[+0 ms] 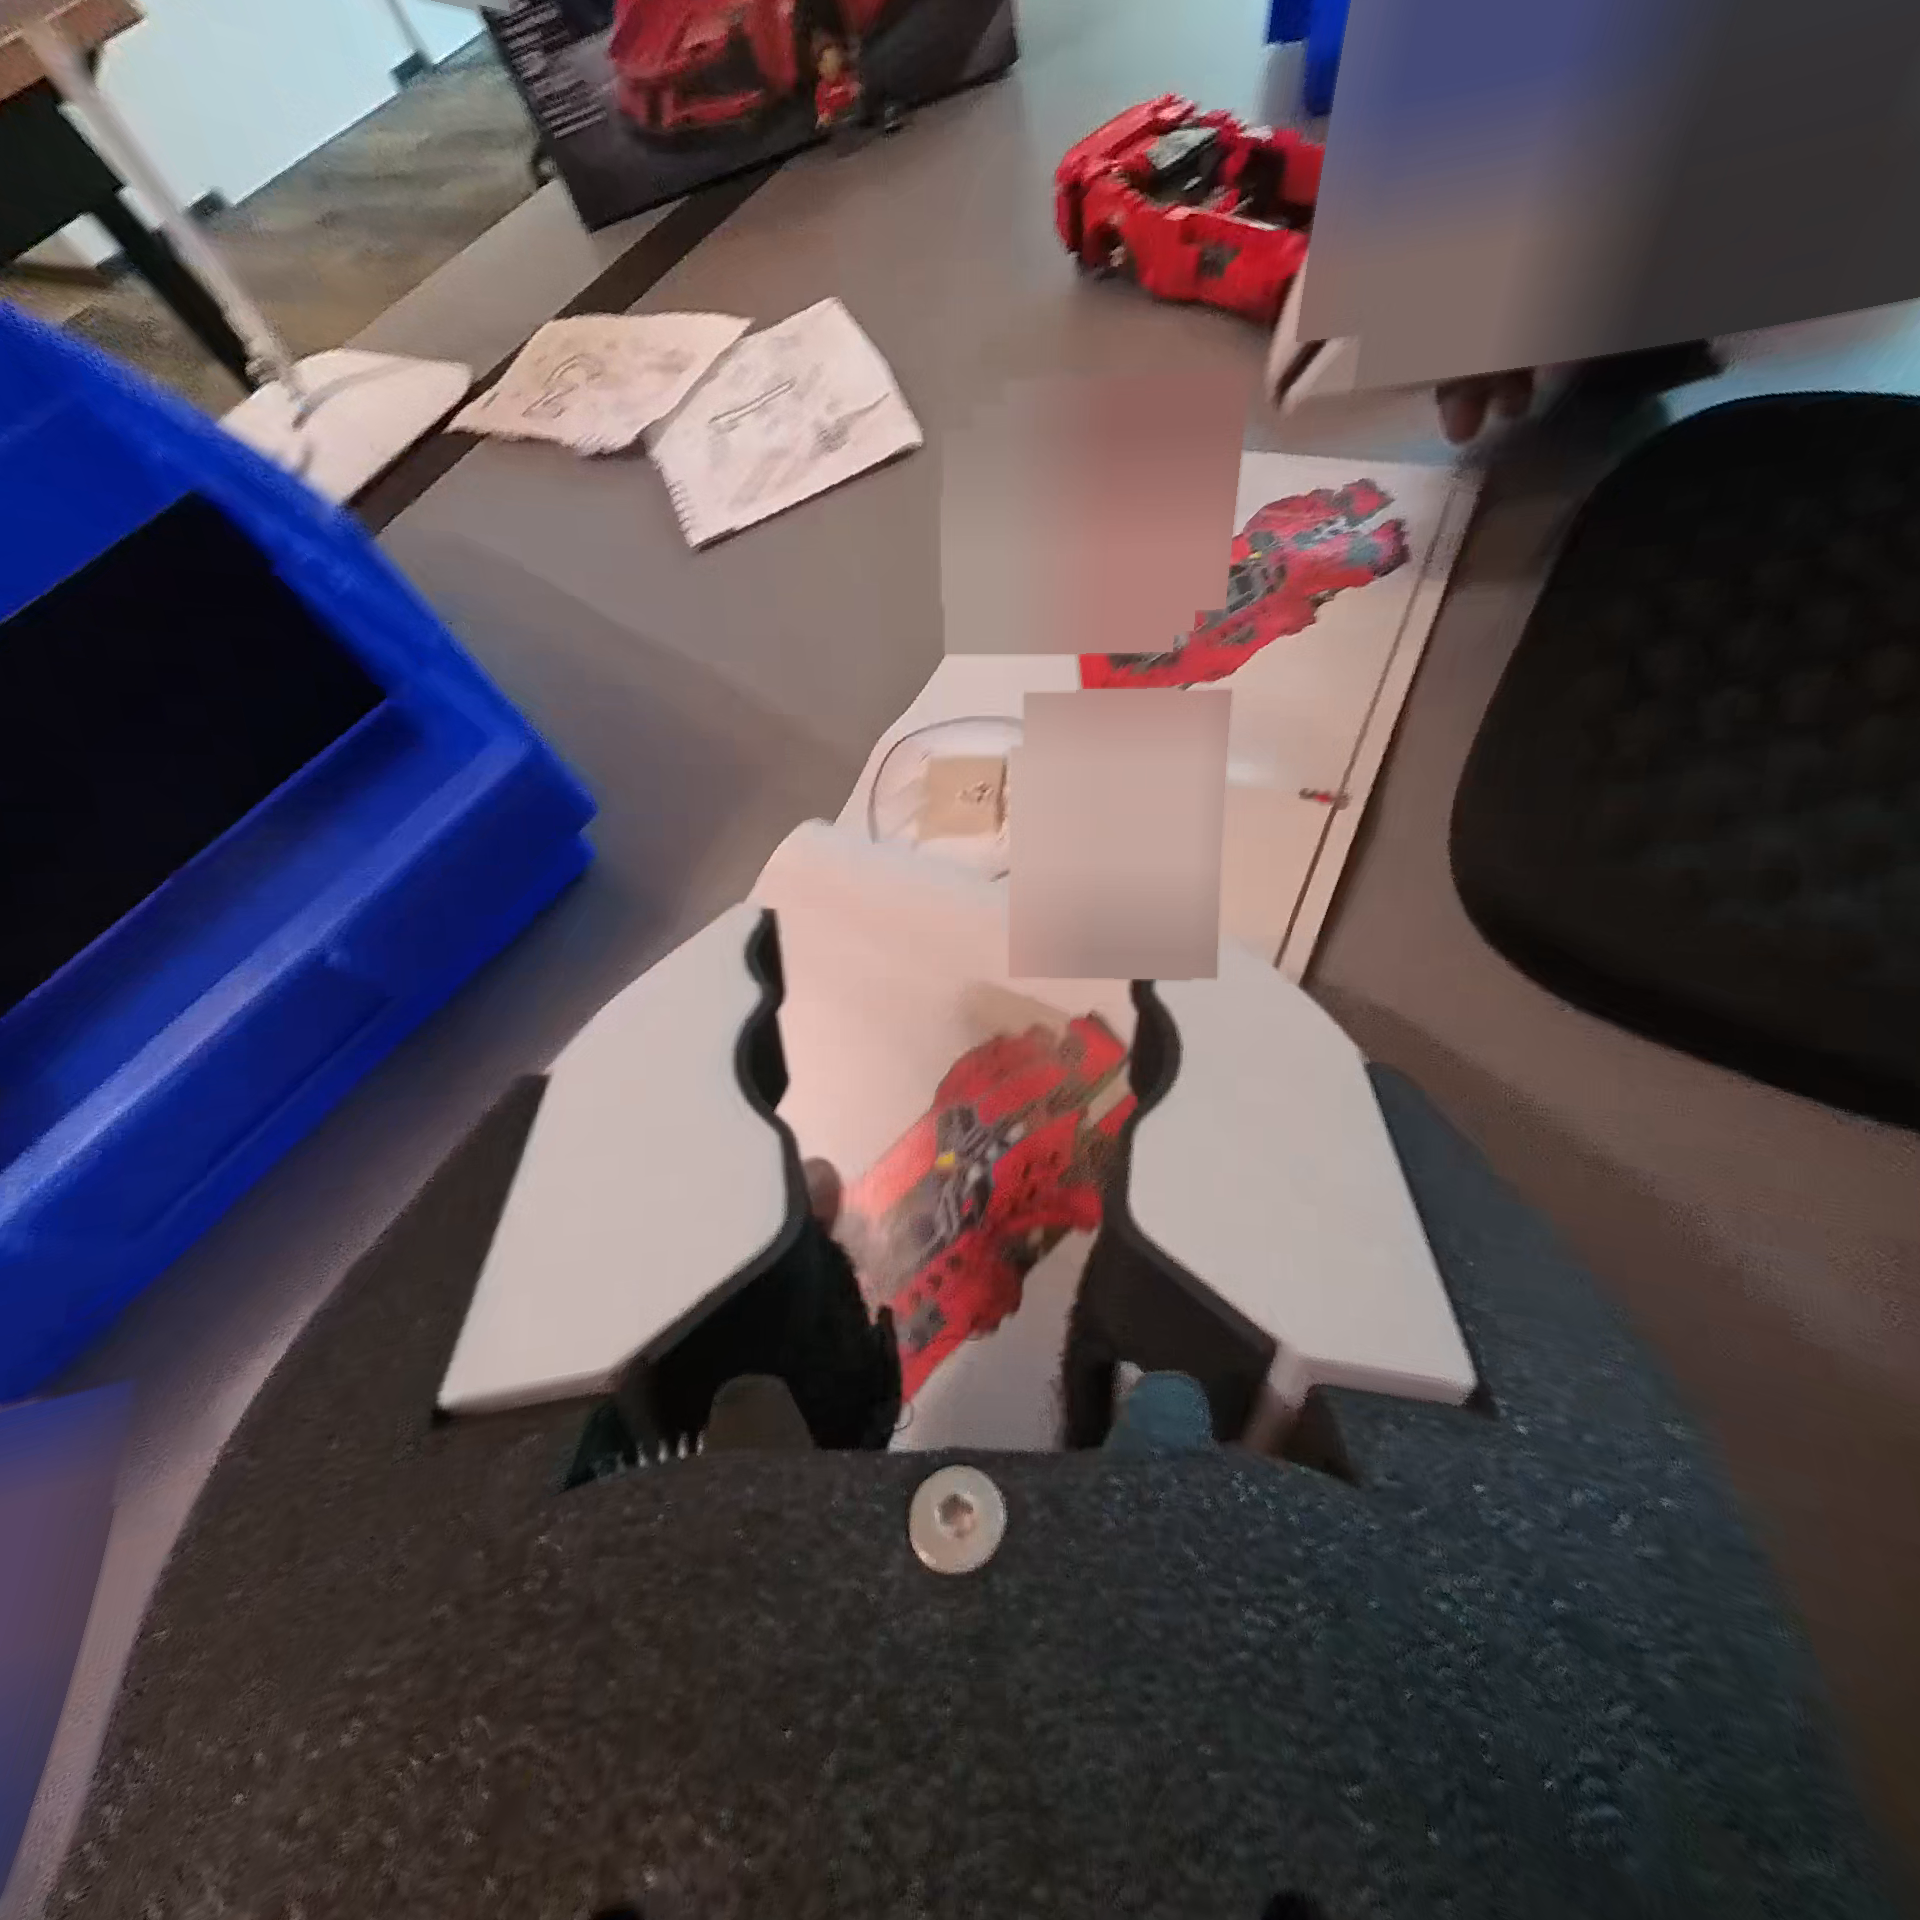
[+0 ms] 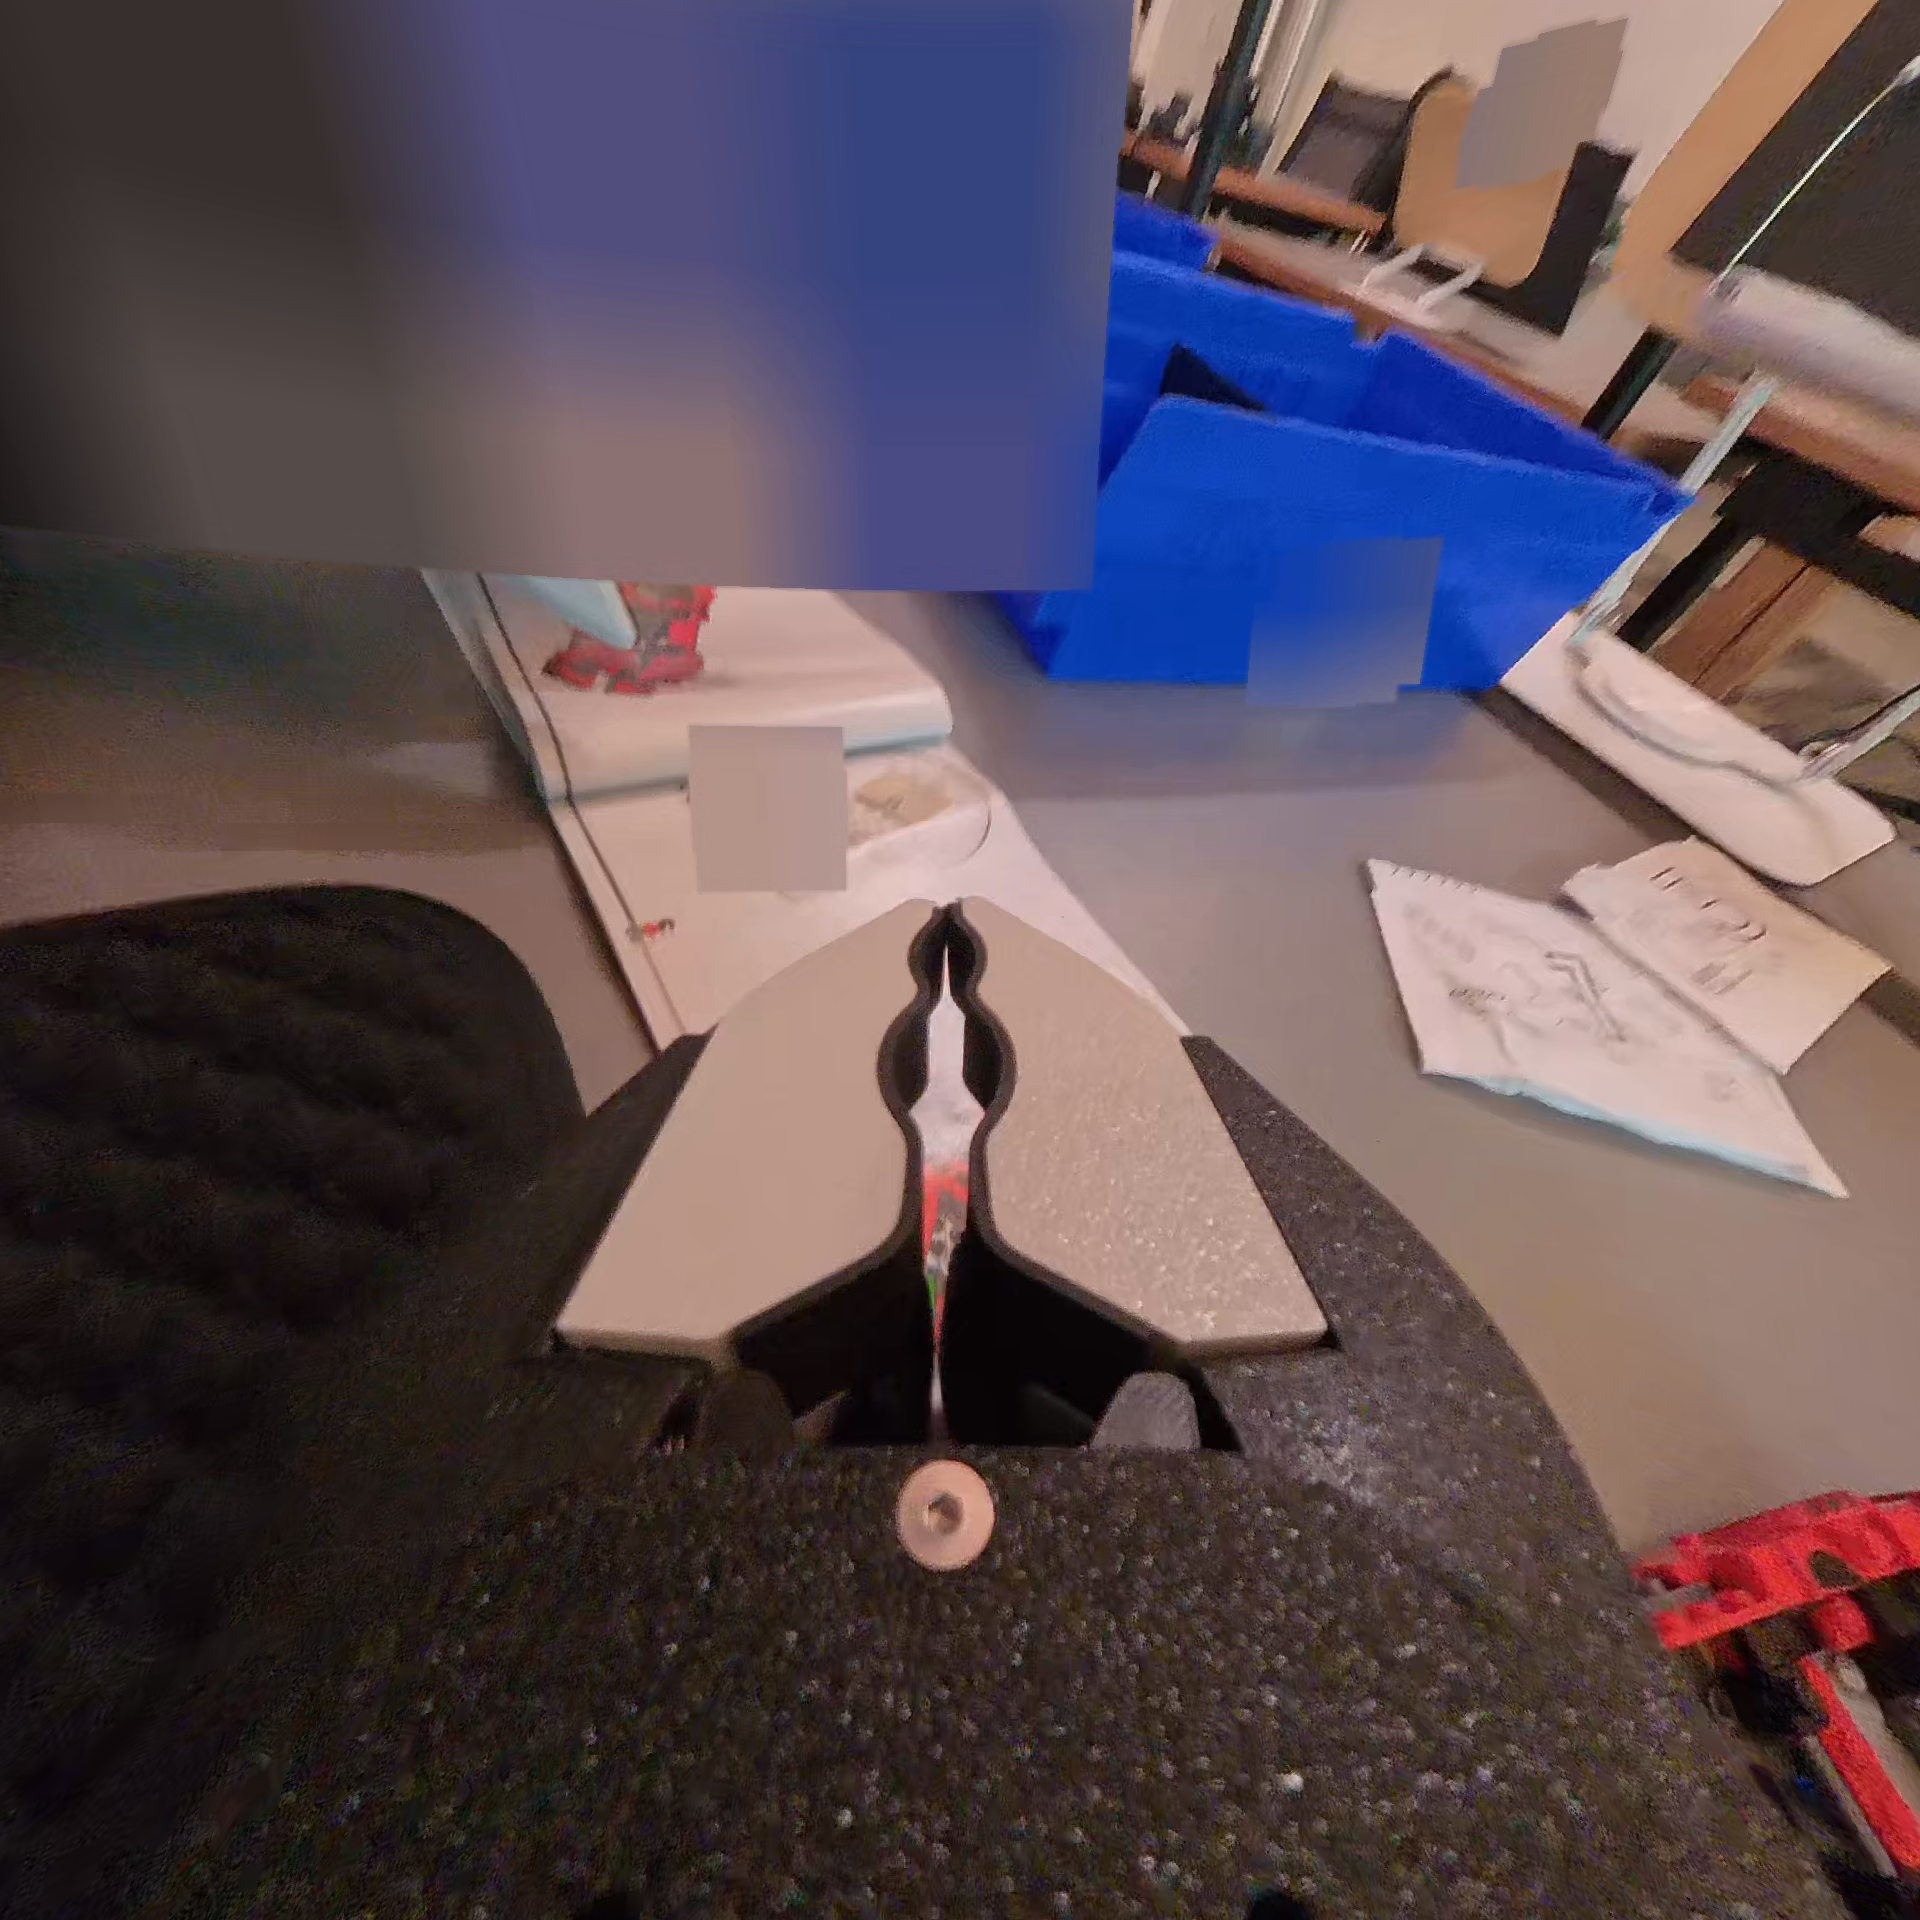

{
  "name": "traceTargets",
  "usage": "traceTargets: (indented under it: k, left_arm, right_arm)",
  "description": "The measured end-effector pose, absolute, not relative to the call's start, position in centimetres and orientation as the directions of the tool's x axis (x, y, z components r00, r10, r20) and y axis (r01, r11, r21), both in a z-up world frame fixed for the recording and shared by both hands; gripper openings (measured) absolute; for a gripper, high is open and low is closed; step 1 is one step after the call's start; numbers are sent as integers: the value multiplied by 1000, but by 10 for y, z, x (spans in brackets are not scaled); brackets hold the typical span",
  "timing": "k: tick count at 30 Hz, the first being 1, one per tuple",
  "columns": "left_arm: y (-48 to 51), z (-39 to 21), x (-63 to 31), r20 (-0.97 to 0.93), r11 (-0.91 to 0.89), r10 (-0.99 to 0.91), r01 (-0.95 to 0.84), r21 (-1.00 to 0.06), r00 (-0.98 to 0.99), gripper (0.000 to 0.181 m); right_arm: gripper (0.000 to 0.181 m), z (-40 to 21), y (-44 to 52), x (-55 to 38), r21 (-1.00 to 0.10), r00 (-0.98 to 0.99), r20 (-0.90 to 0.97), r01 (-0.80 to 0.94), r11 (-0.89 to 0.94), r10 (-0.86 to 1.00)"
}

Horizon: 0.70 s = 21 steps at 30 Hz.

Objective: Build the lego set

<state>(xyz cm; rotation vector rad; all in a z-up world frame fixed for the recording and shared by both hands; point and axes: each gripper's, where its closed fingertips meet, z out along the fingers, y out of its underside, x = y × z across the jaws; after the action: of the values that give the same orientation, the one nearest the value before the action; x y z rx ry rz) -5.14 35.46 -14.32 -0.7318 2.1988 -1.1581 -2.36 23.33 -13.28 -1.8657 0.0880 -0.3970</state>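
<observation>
The instruction booklet (image 1: 1340,717) lies open on the grey table, its pages showing red car pictures. My left gripper (image 1: 956,971) is open and empty, hovering over the near page; a printed red car (image 1: 987,1174) shows between its fingers. The built red Lego car (image 1: 1184,208) stands at the far right of the table, and also shows at the lower right of the right wrist view (image 2: 1787,1621). My right gripper (image 2: 951,916) is shut above the booklet (image 2: 790,675). Only a thin sliver of page shows through its slit.
A blue bin (image 1: 239,831) sits close on the left, with more blue bins (image 2: 1299,499) nearby. Loose printed sheets (image 1: 717,416) and the Lego box (image 1: 748,94) lie farther back. A clear dish of tan parts (image 1: 940,800) rests on the booklet. A black chair seat (image 1: 1704,727) is beside the table. About 15 cm separates my left fingertips from my right.
</observation>
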Motion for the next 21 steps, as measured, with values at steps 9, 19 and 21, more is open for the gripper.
traceTargets:
  k: [9, 19, 21]
  left_arm:
    - [314, -155, -37, 7, 430, -612, -340, -836, -791, 2]
    - [321, -176, -31, 43, 452, -629, -410, -792, -776, 0]
    - [320, -170, -31, 59, 422, -622, -397, -815, -781, 0]
  right_arm:
    - [9, -171, 220, -18, -836, 974, 90, -40, -548, -209]
    - [0, -173, 213, -11, -839, 970, 9, -125, -529, -243]
    - [0, -153, 213, -13, -905, 974, -6, -101, -413, -226]
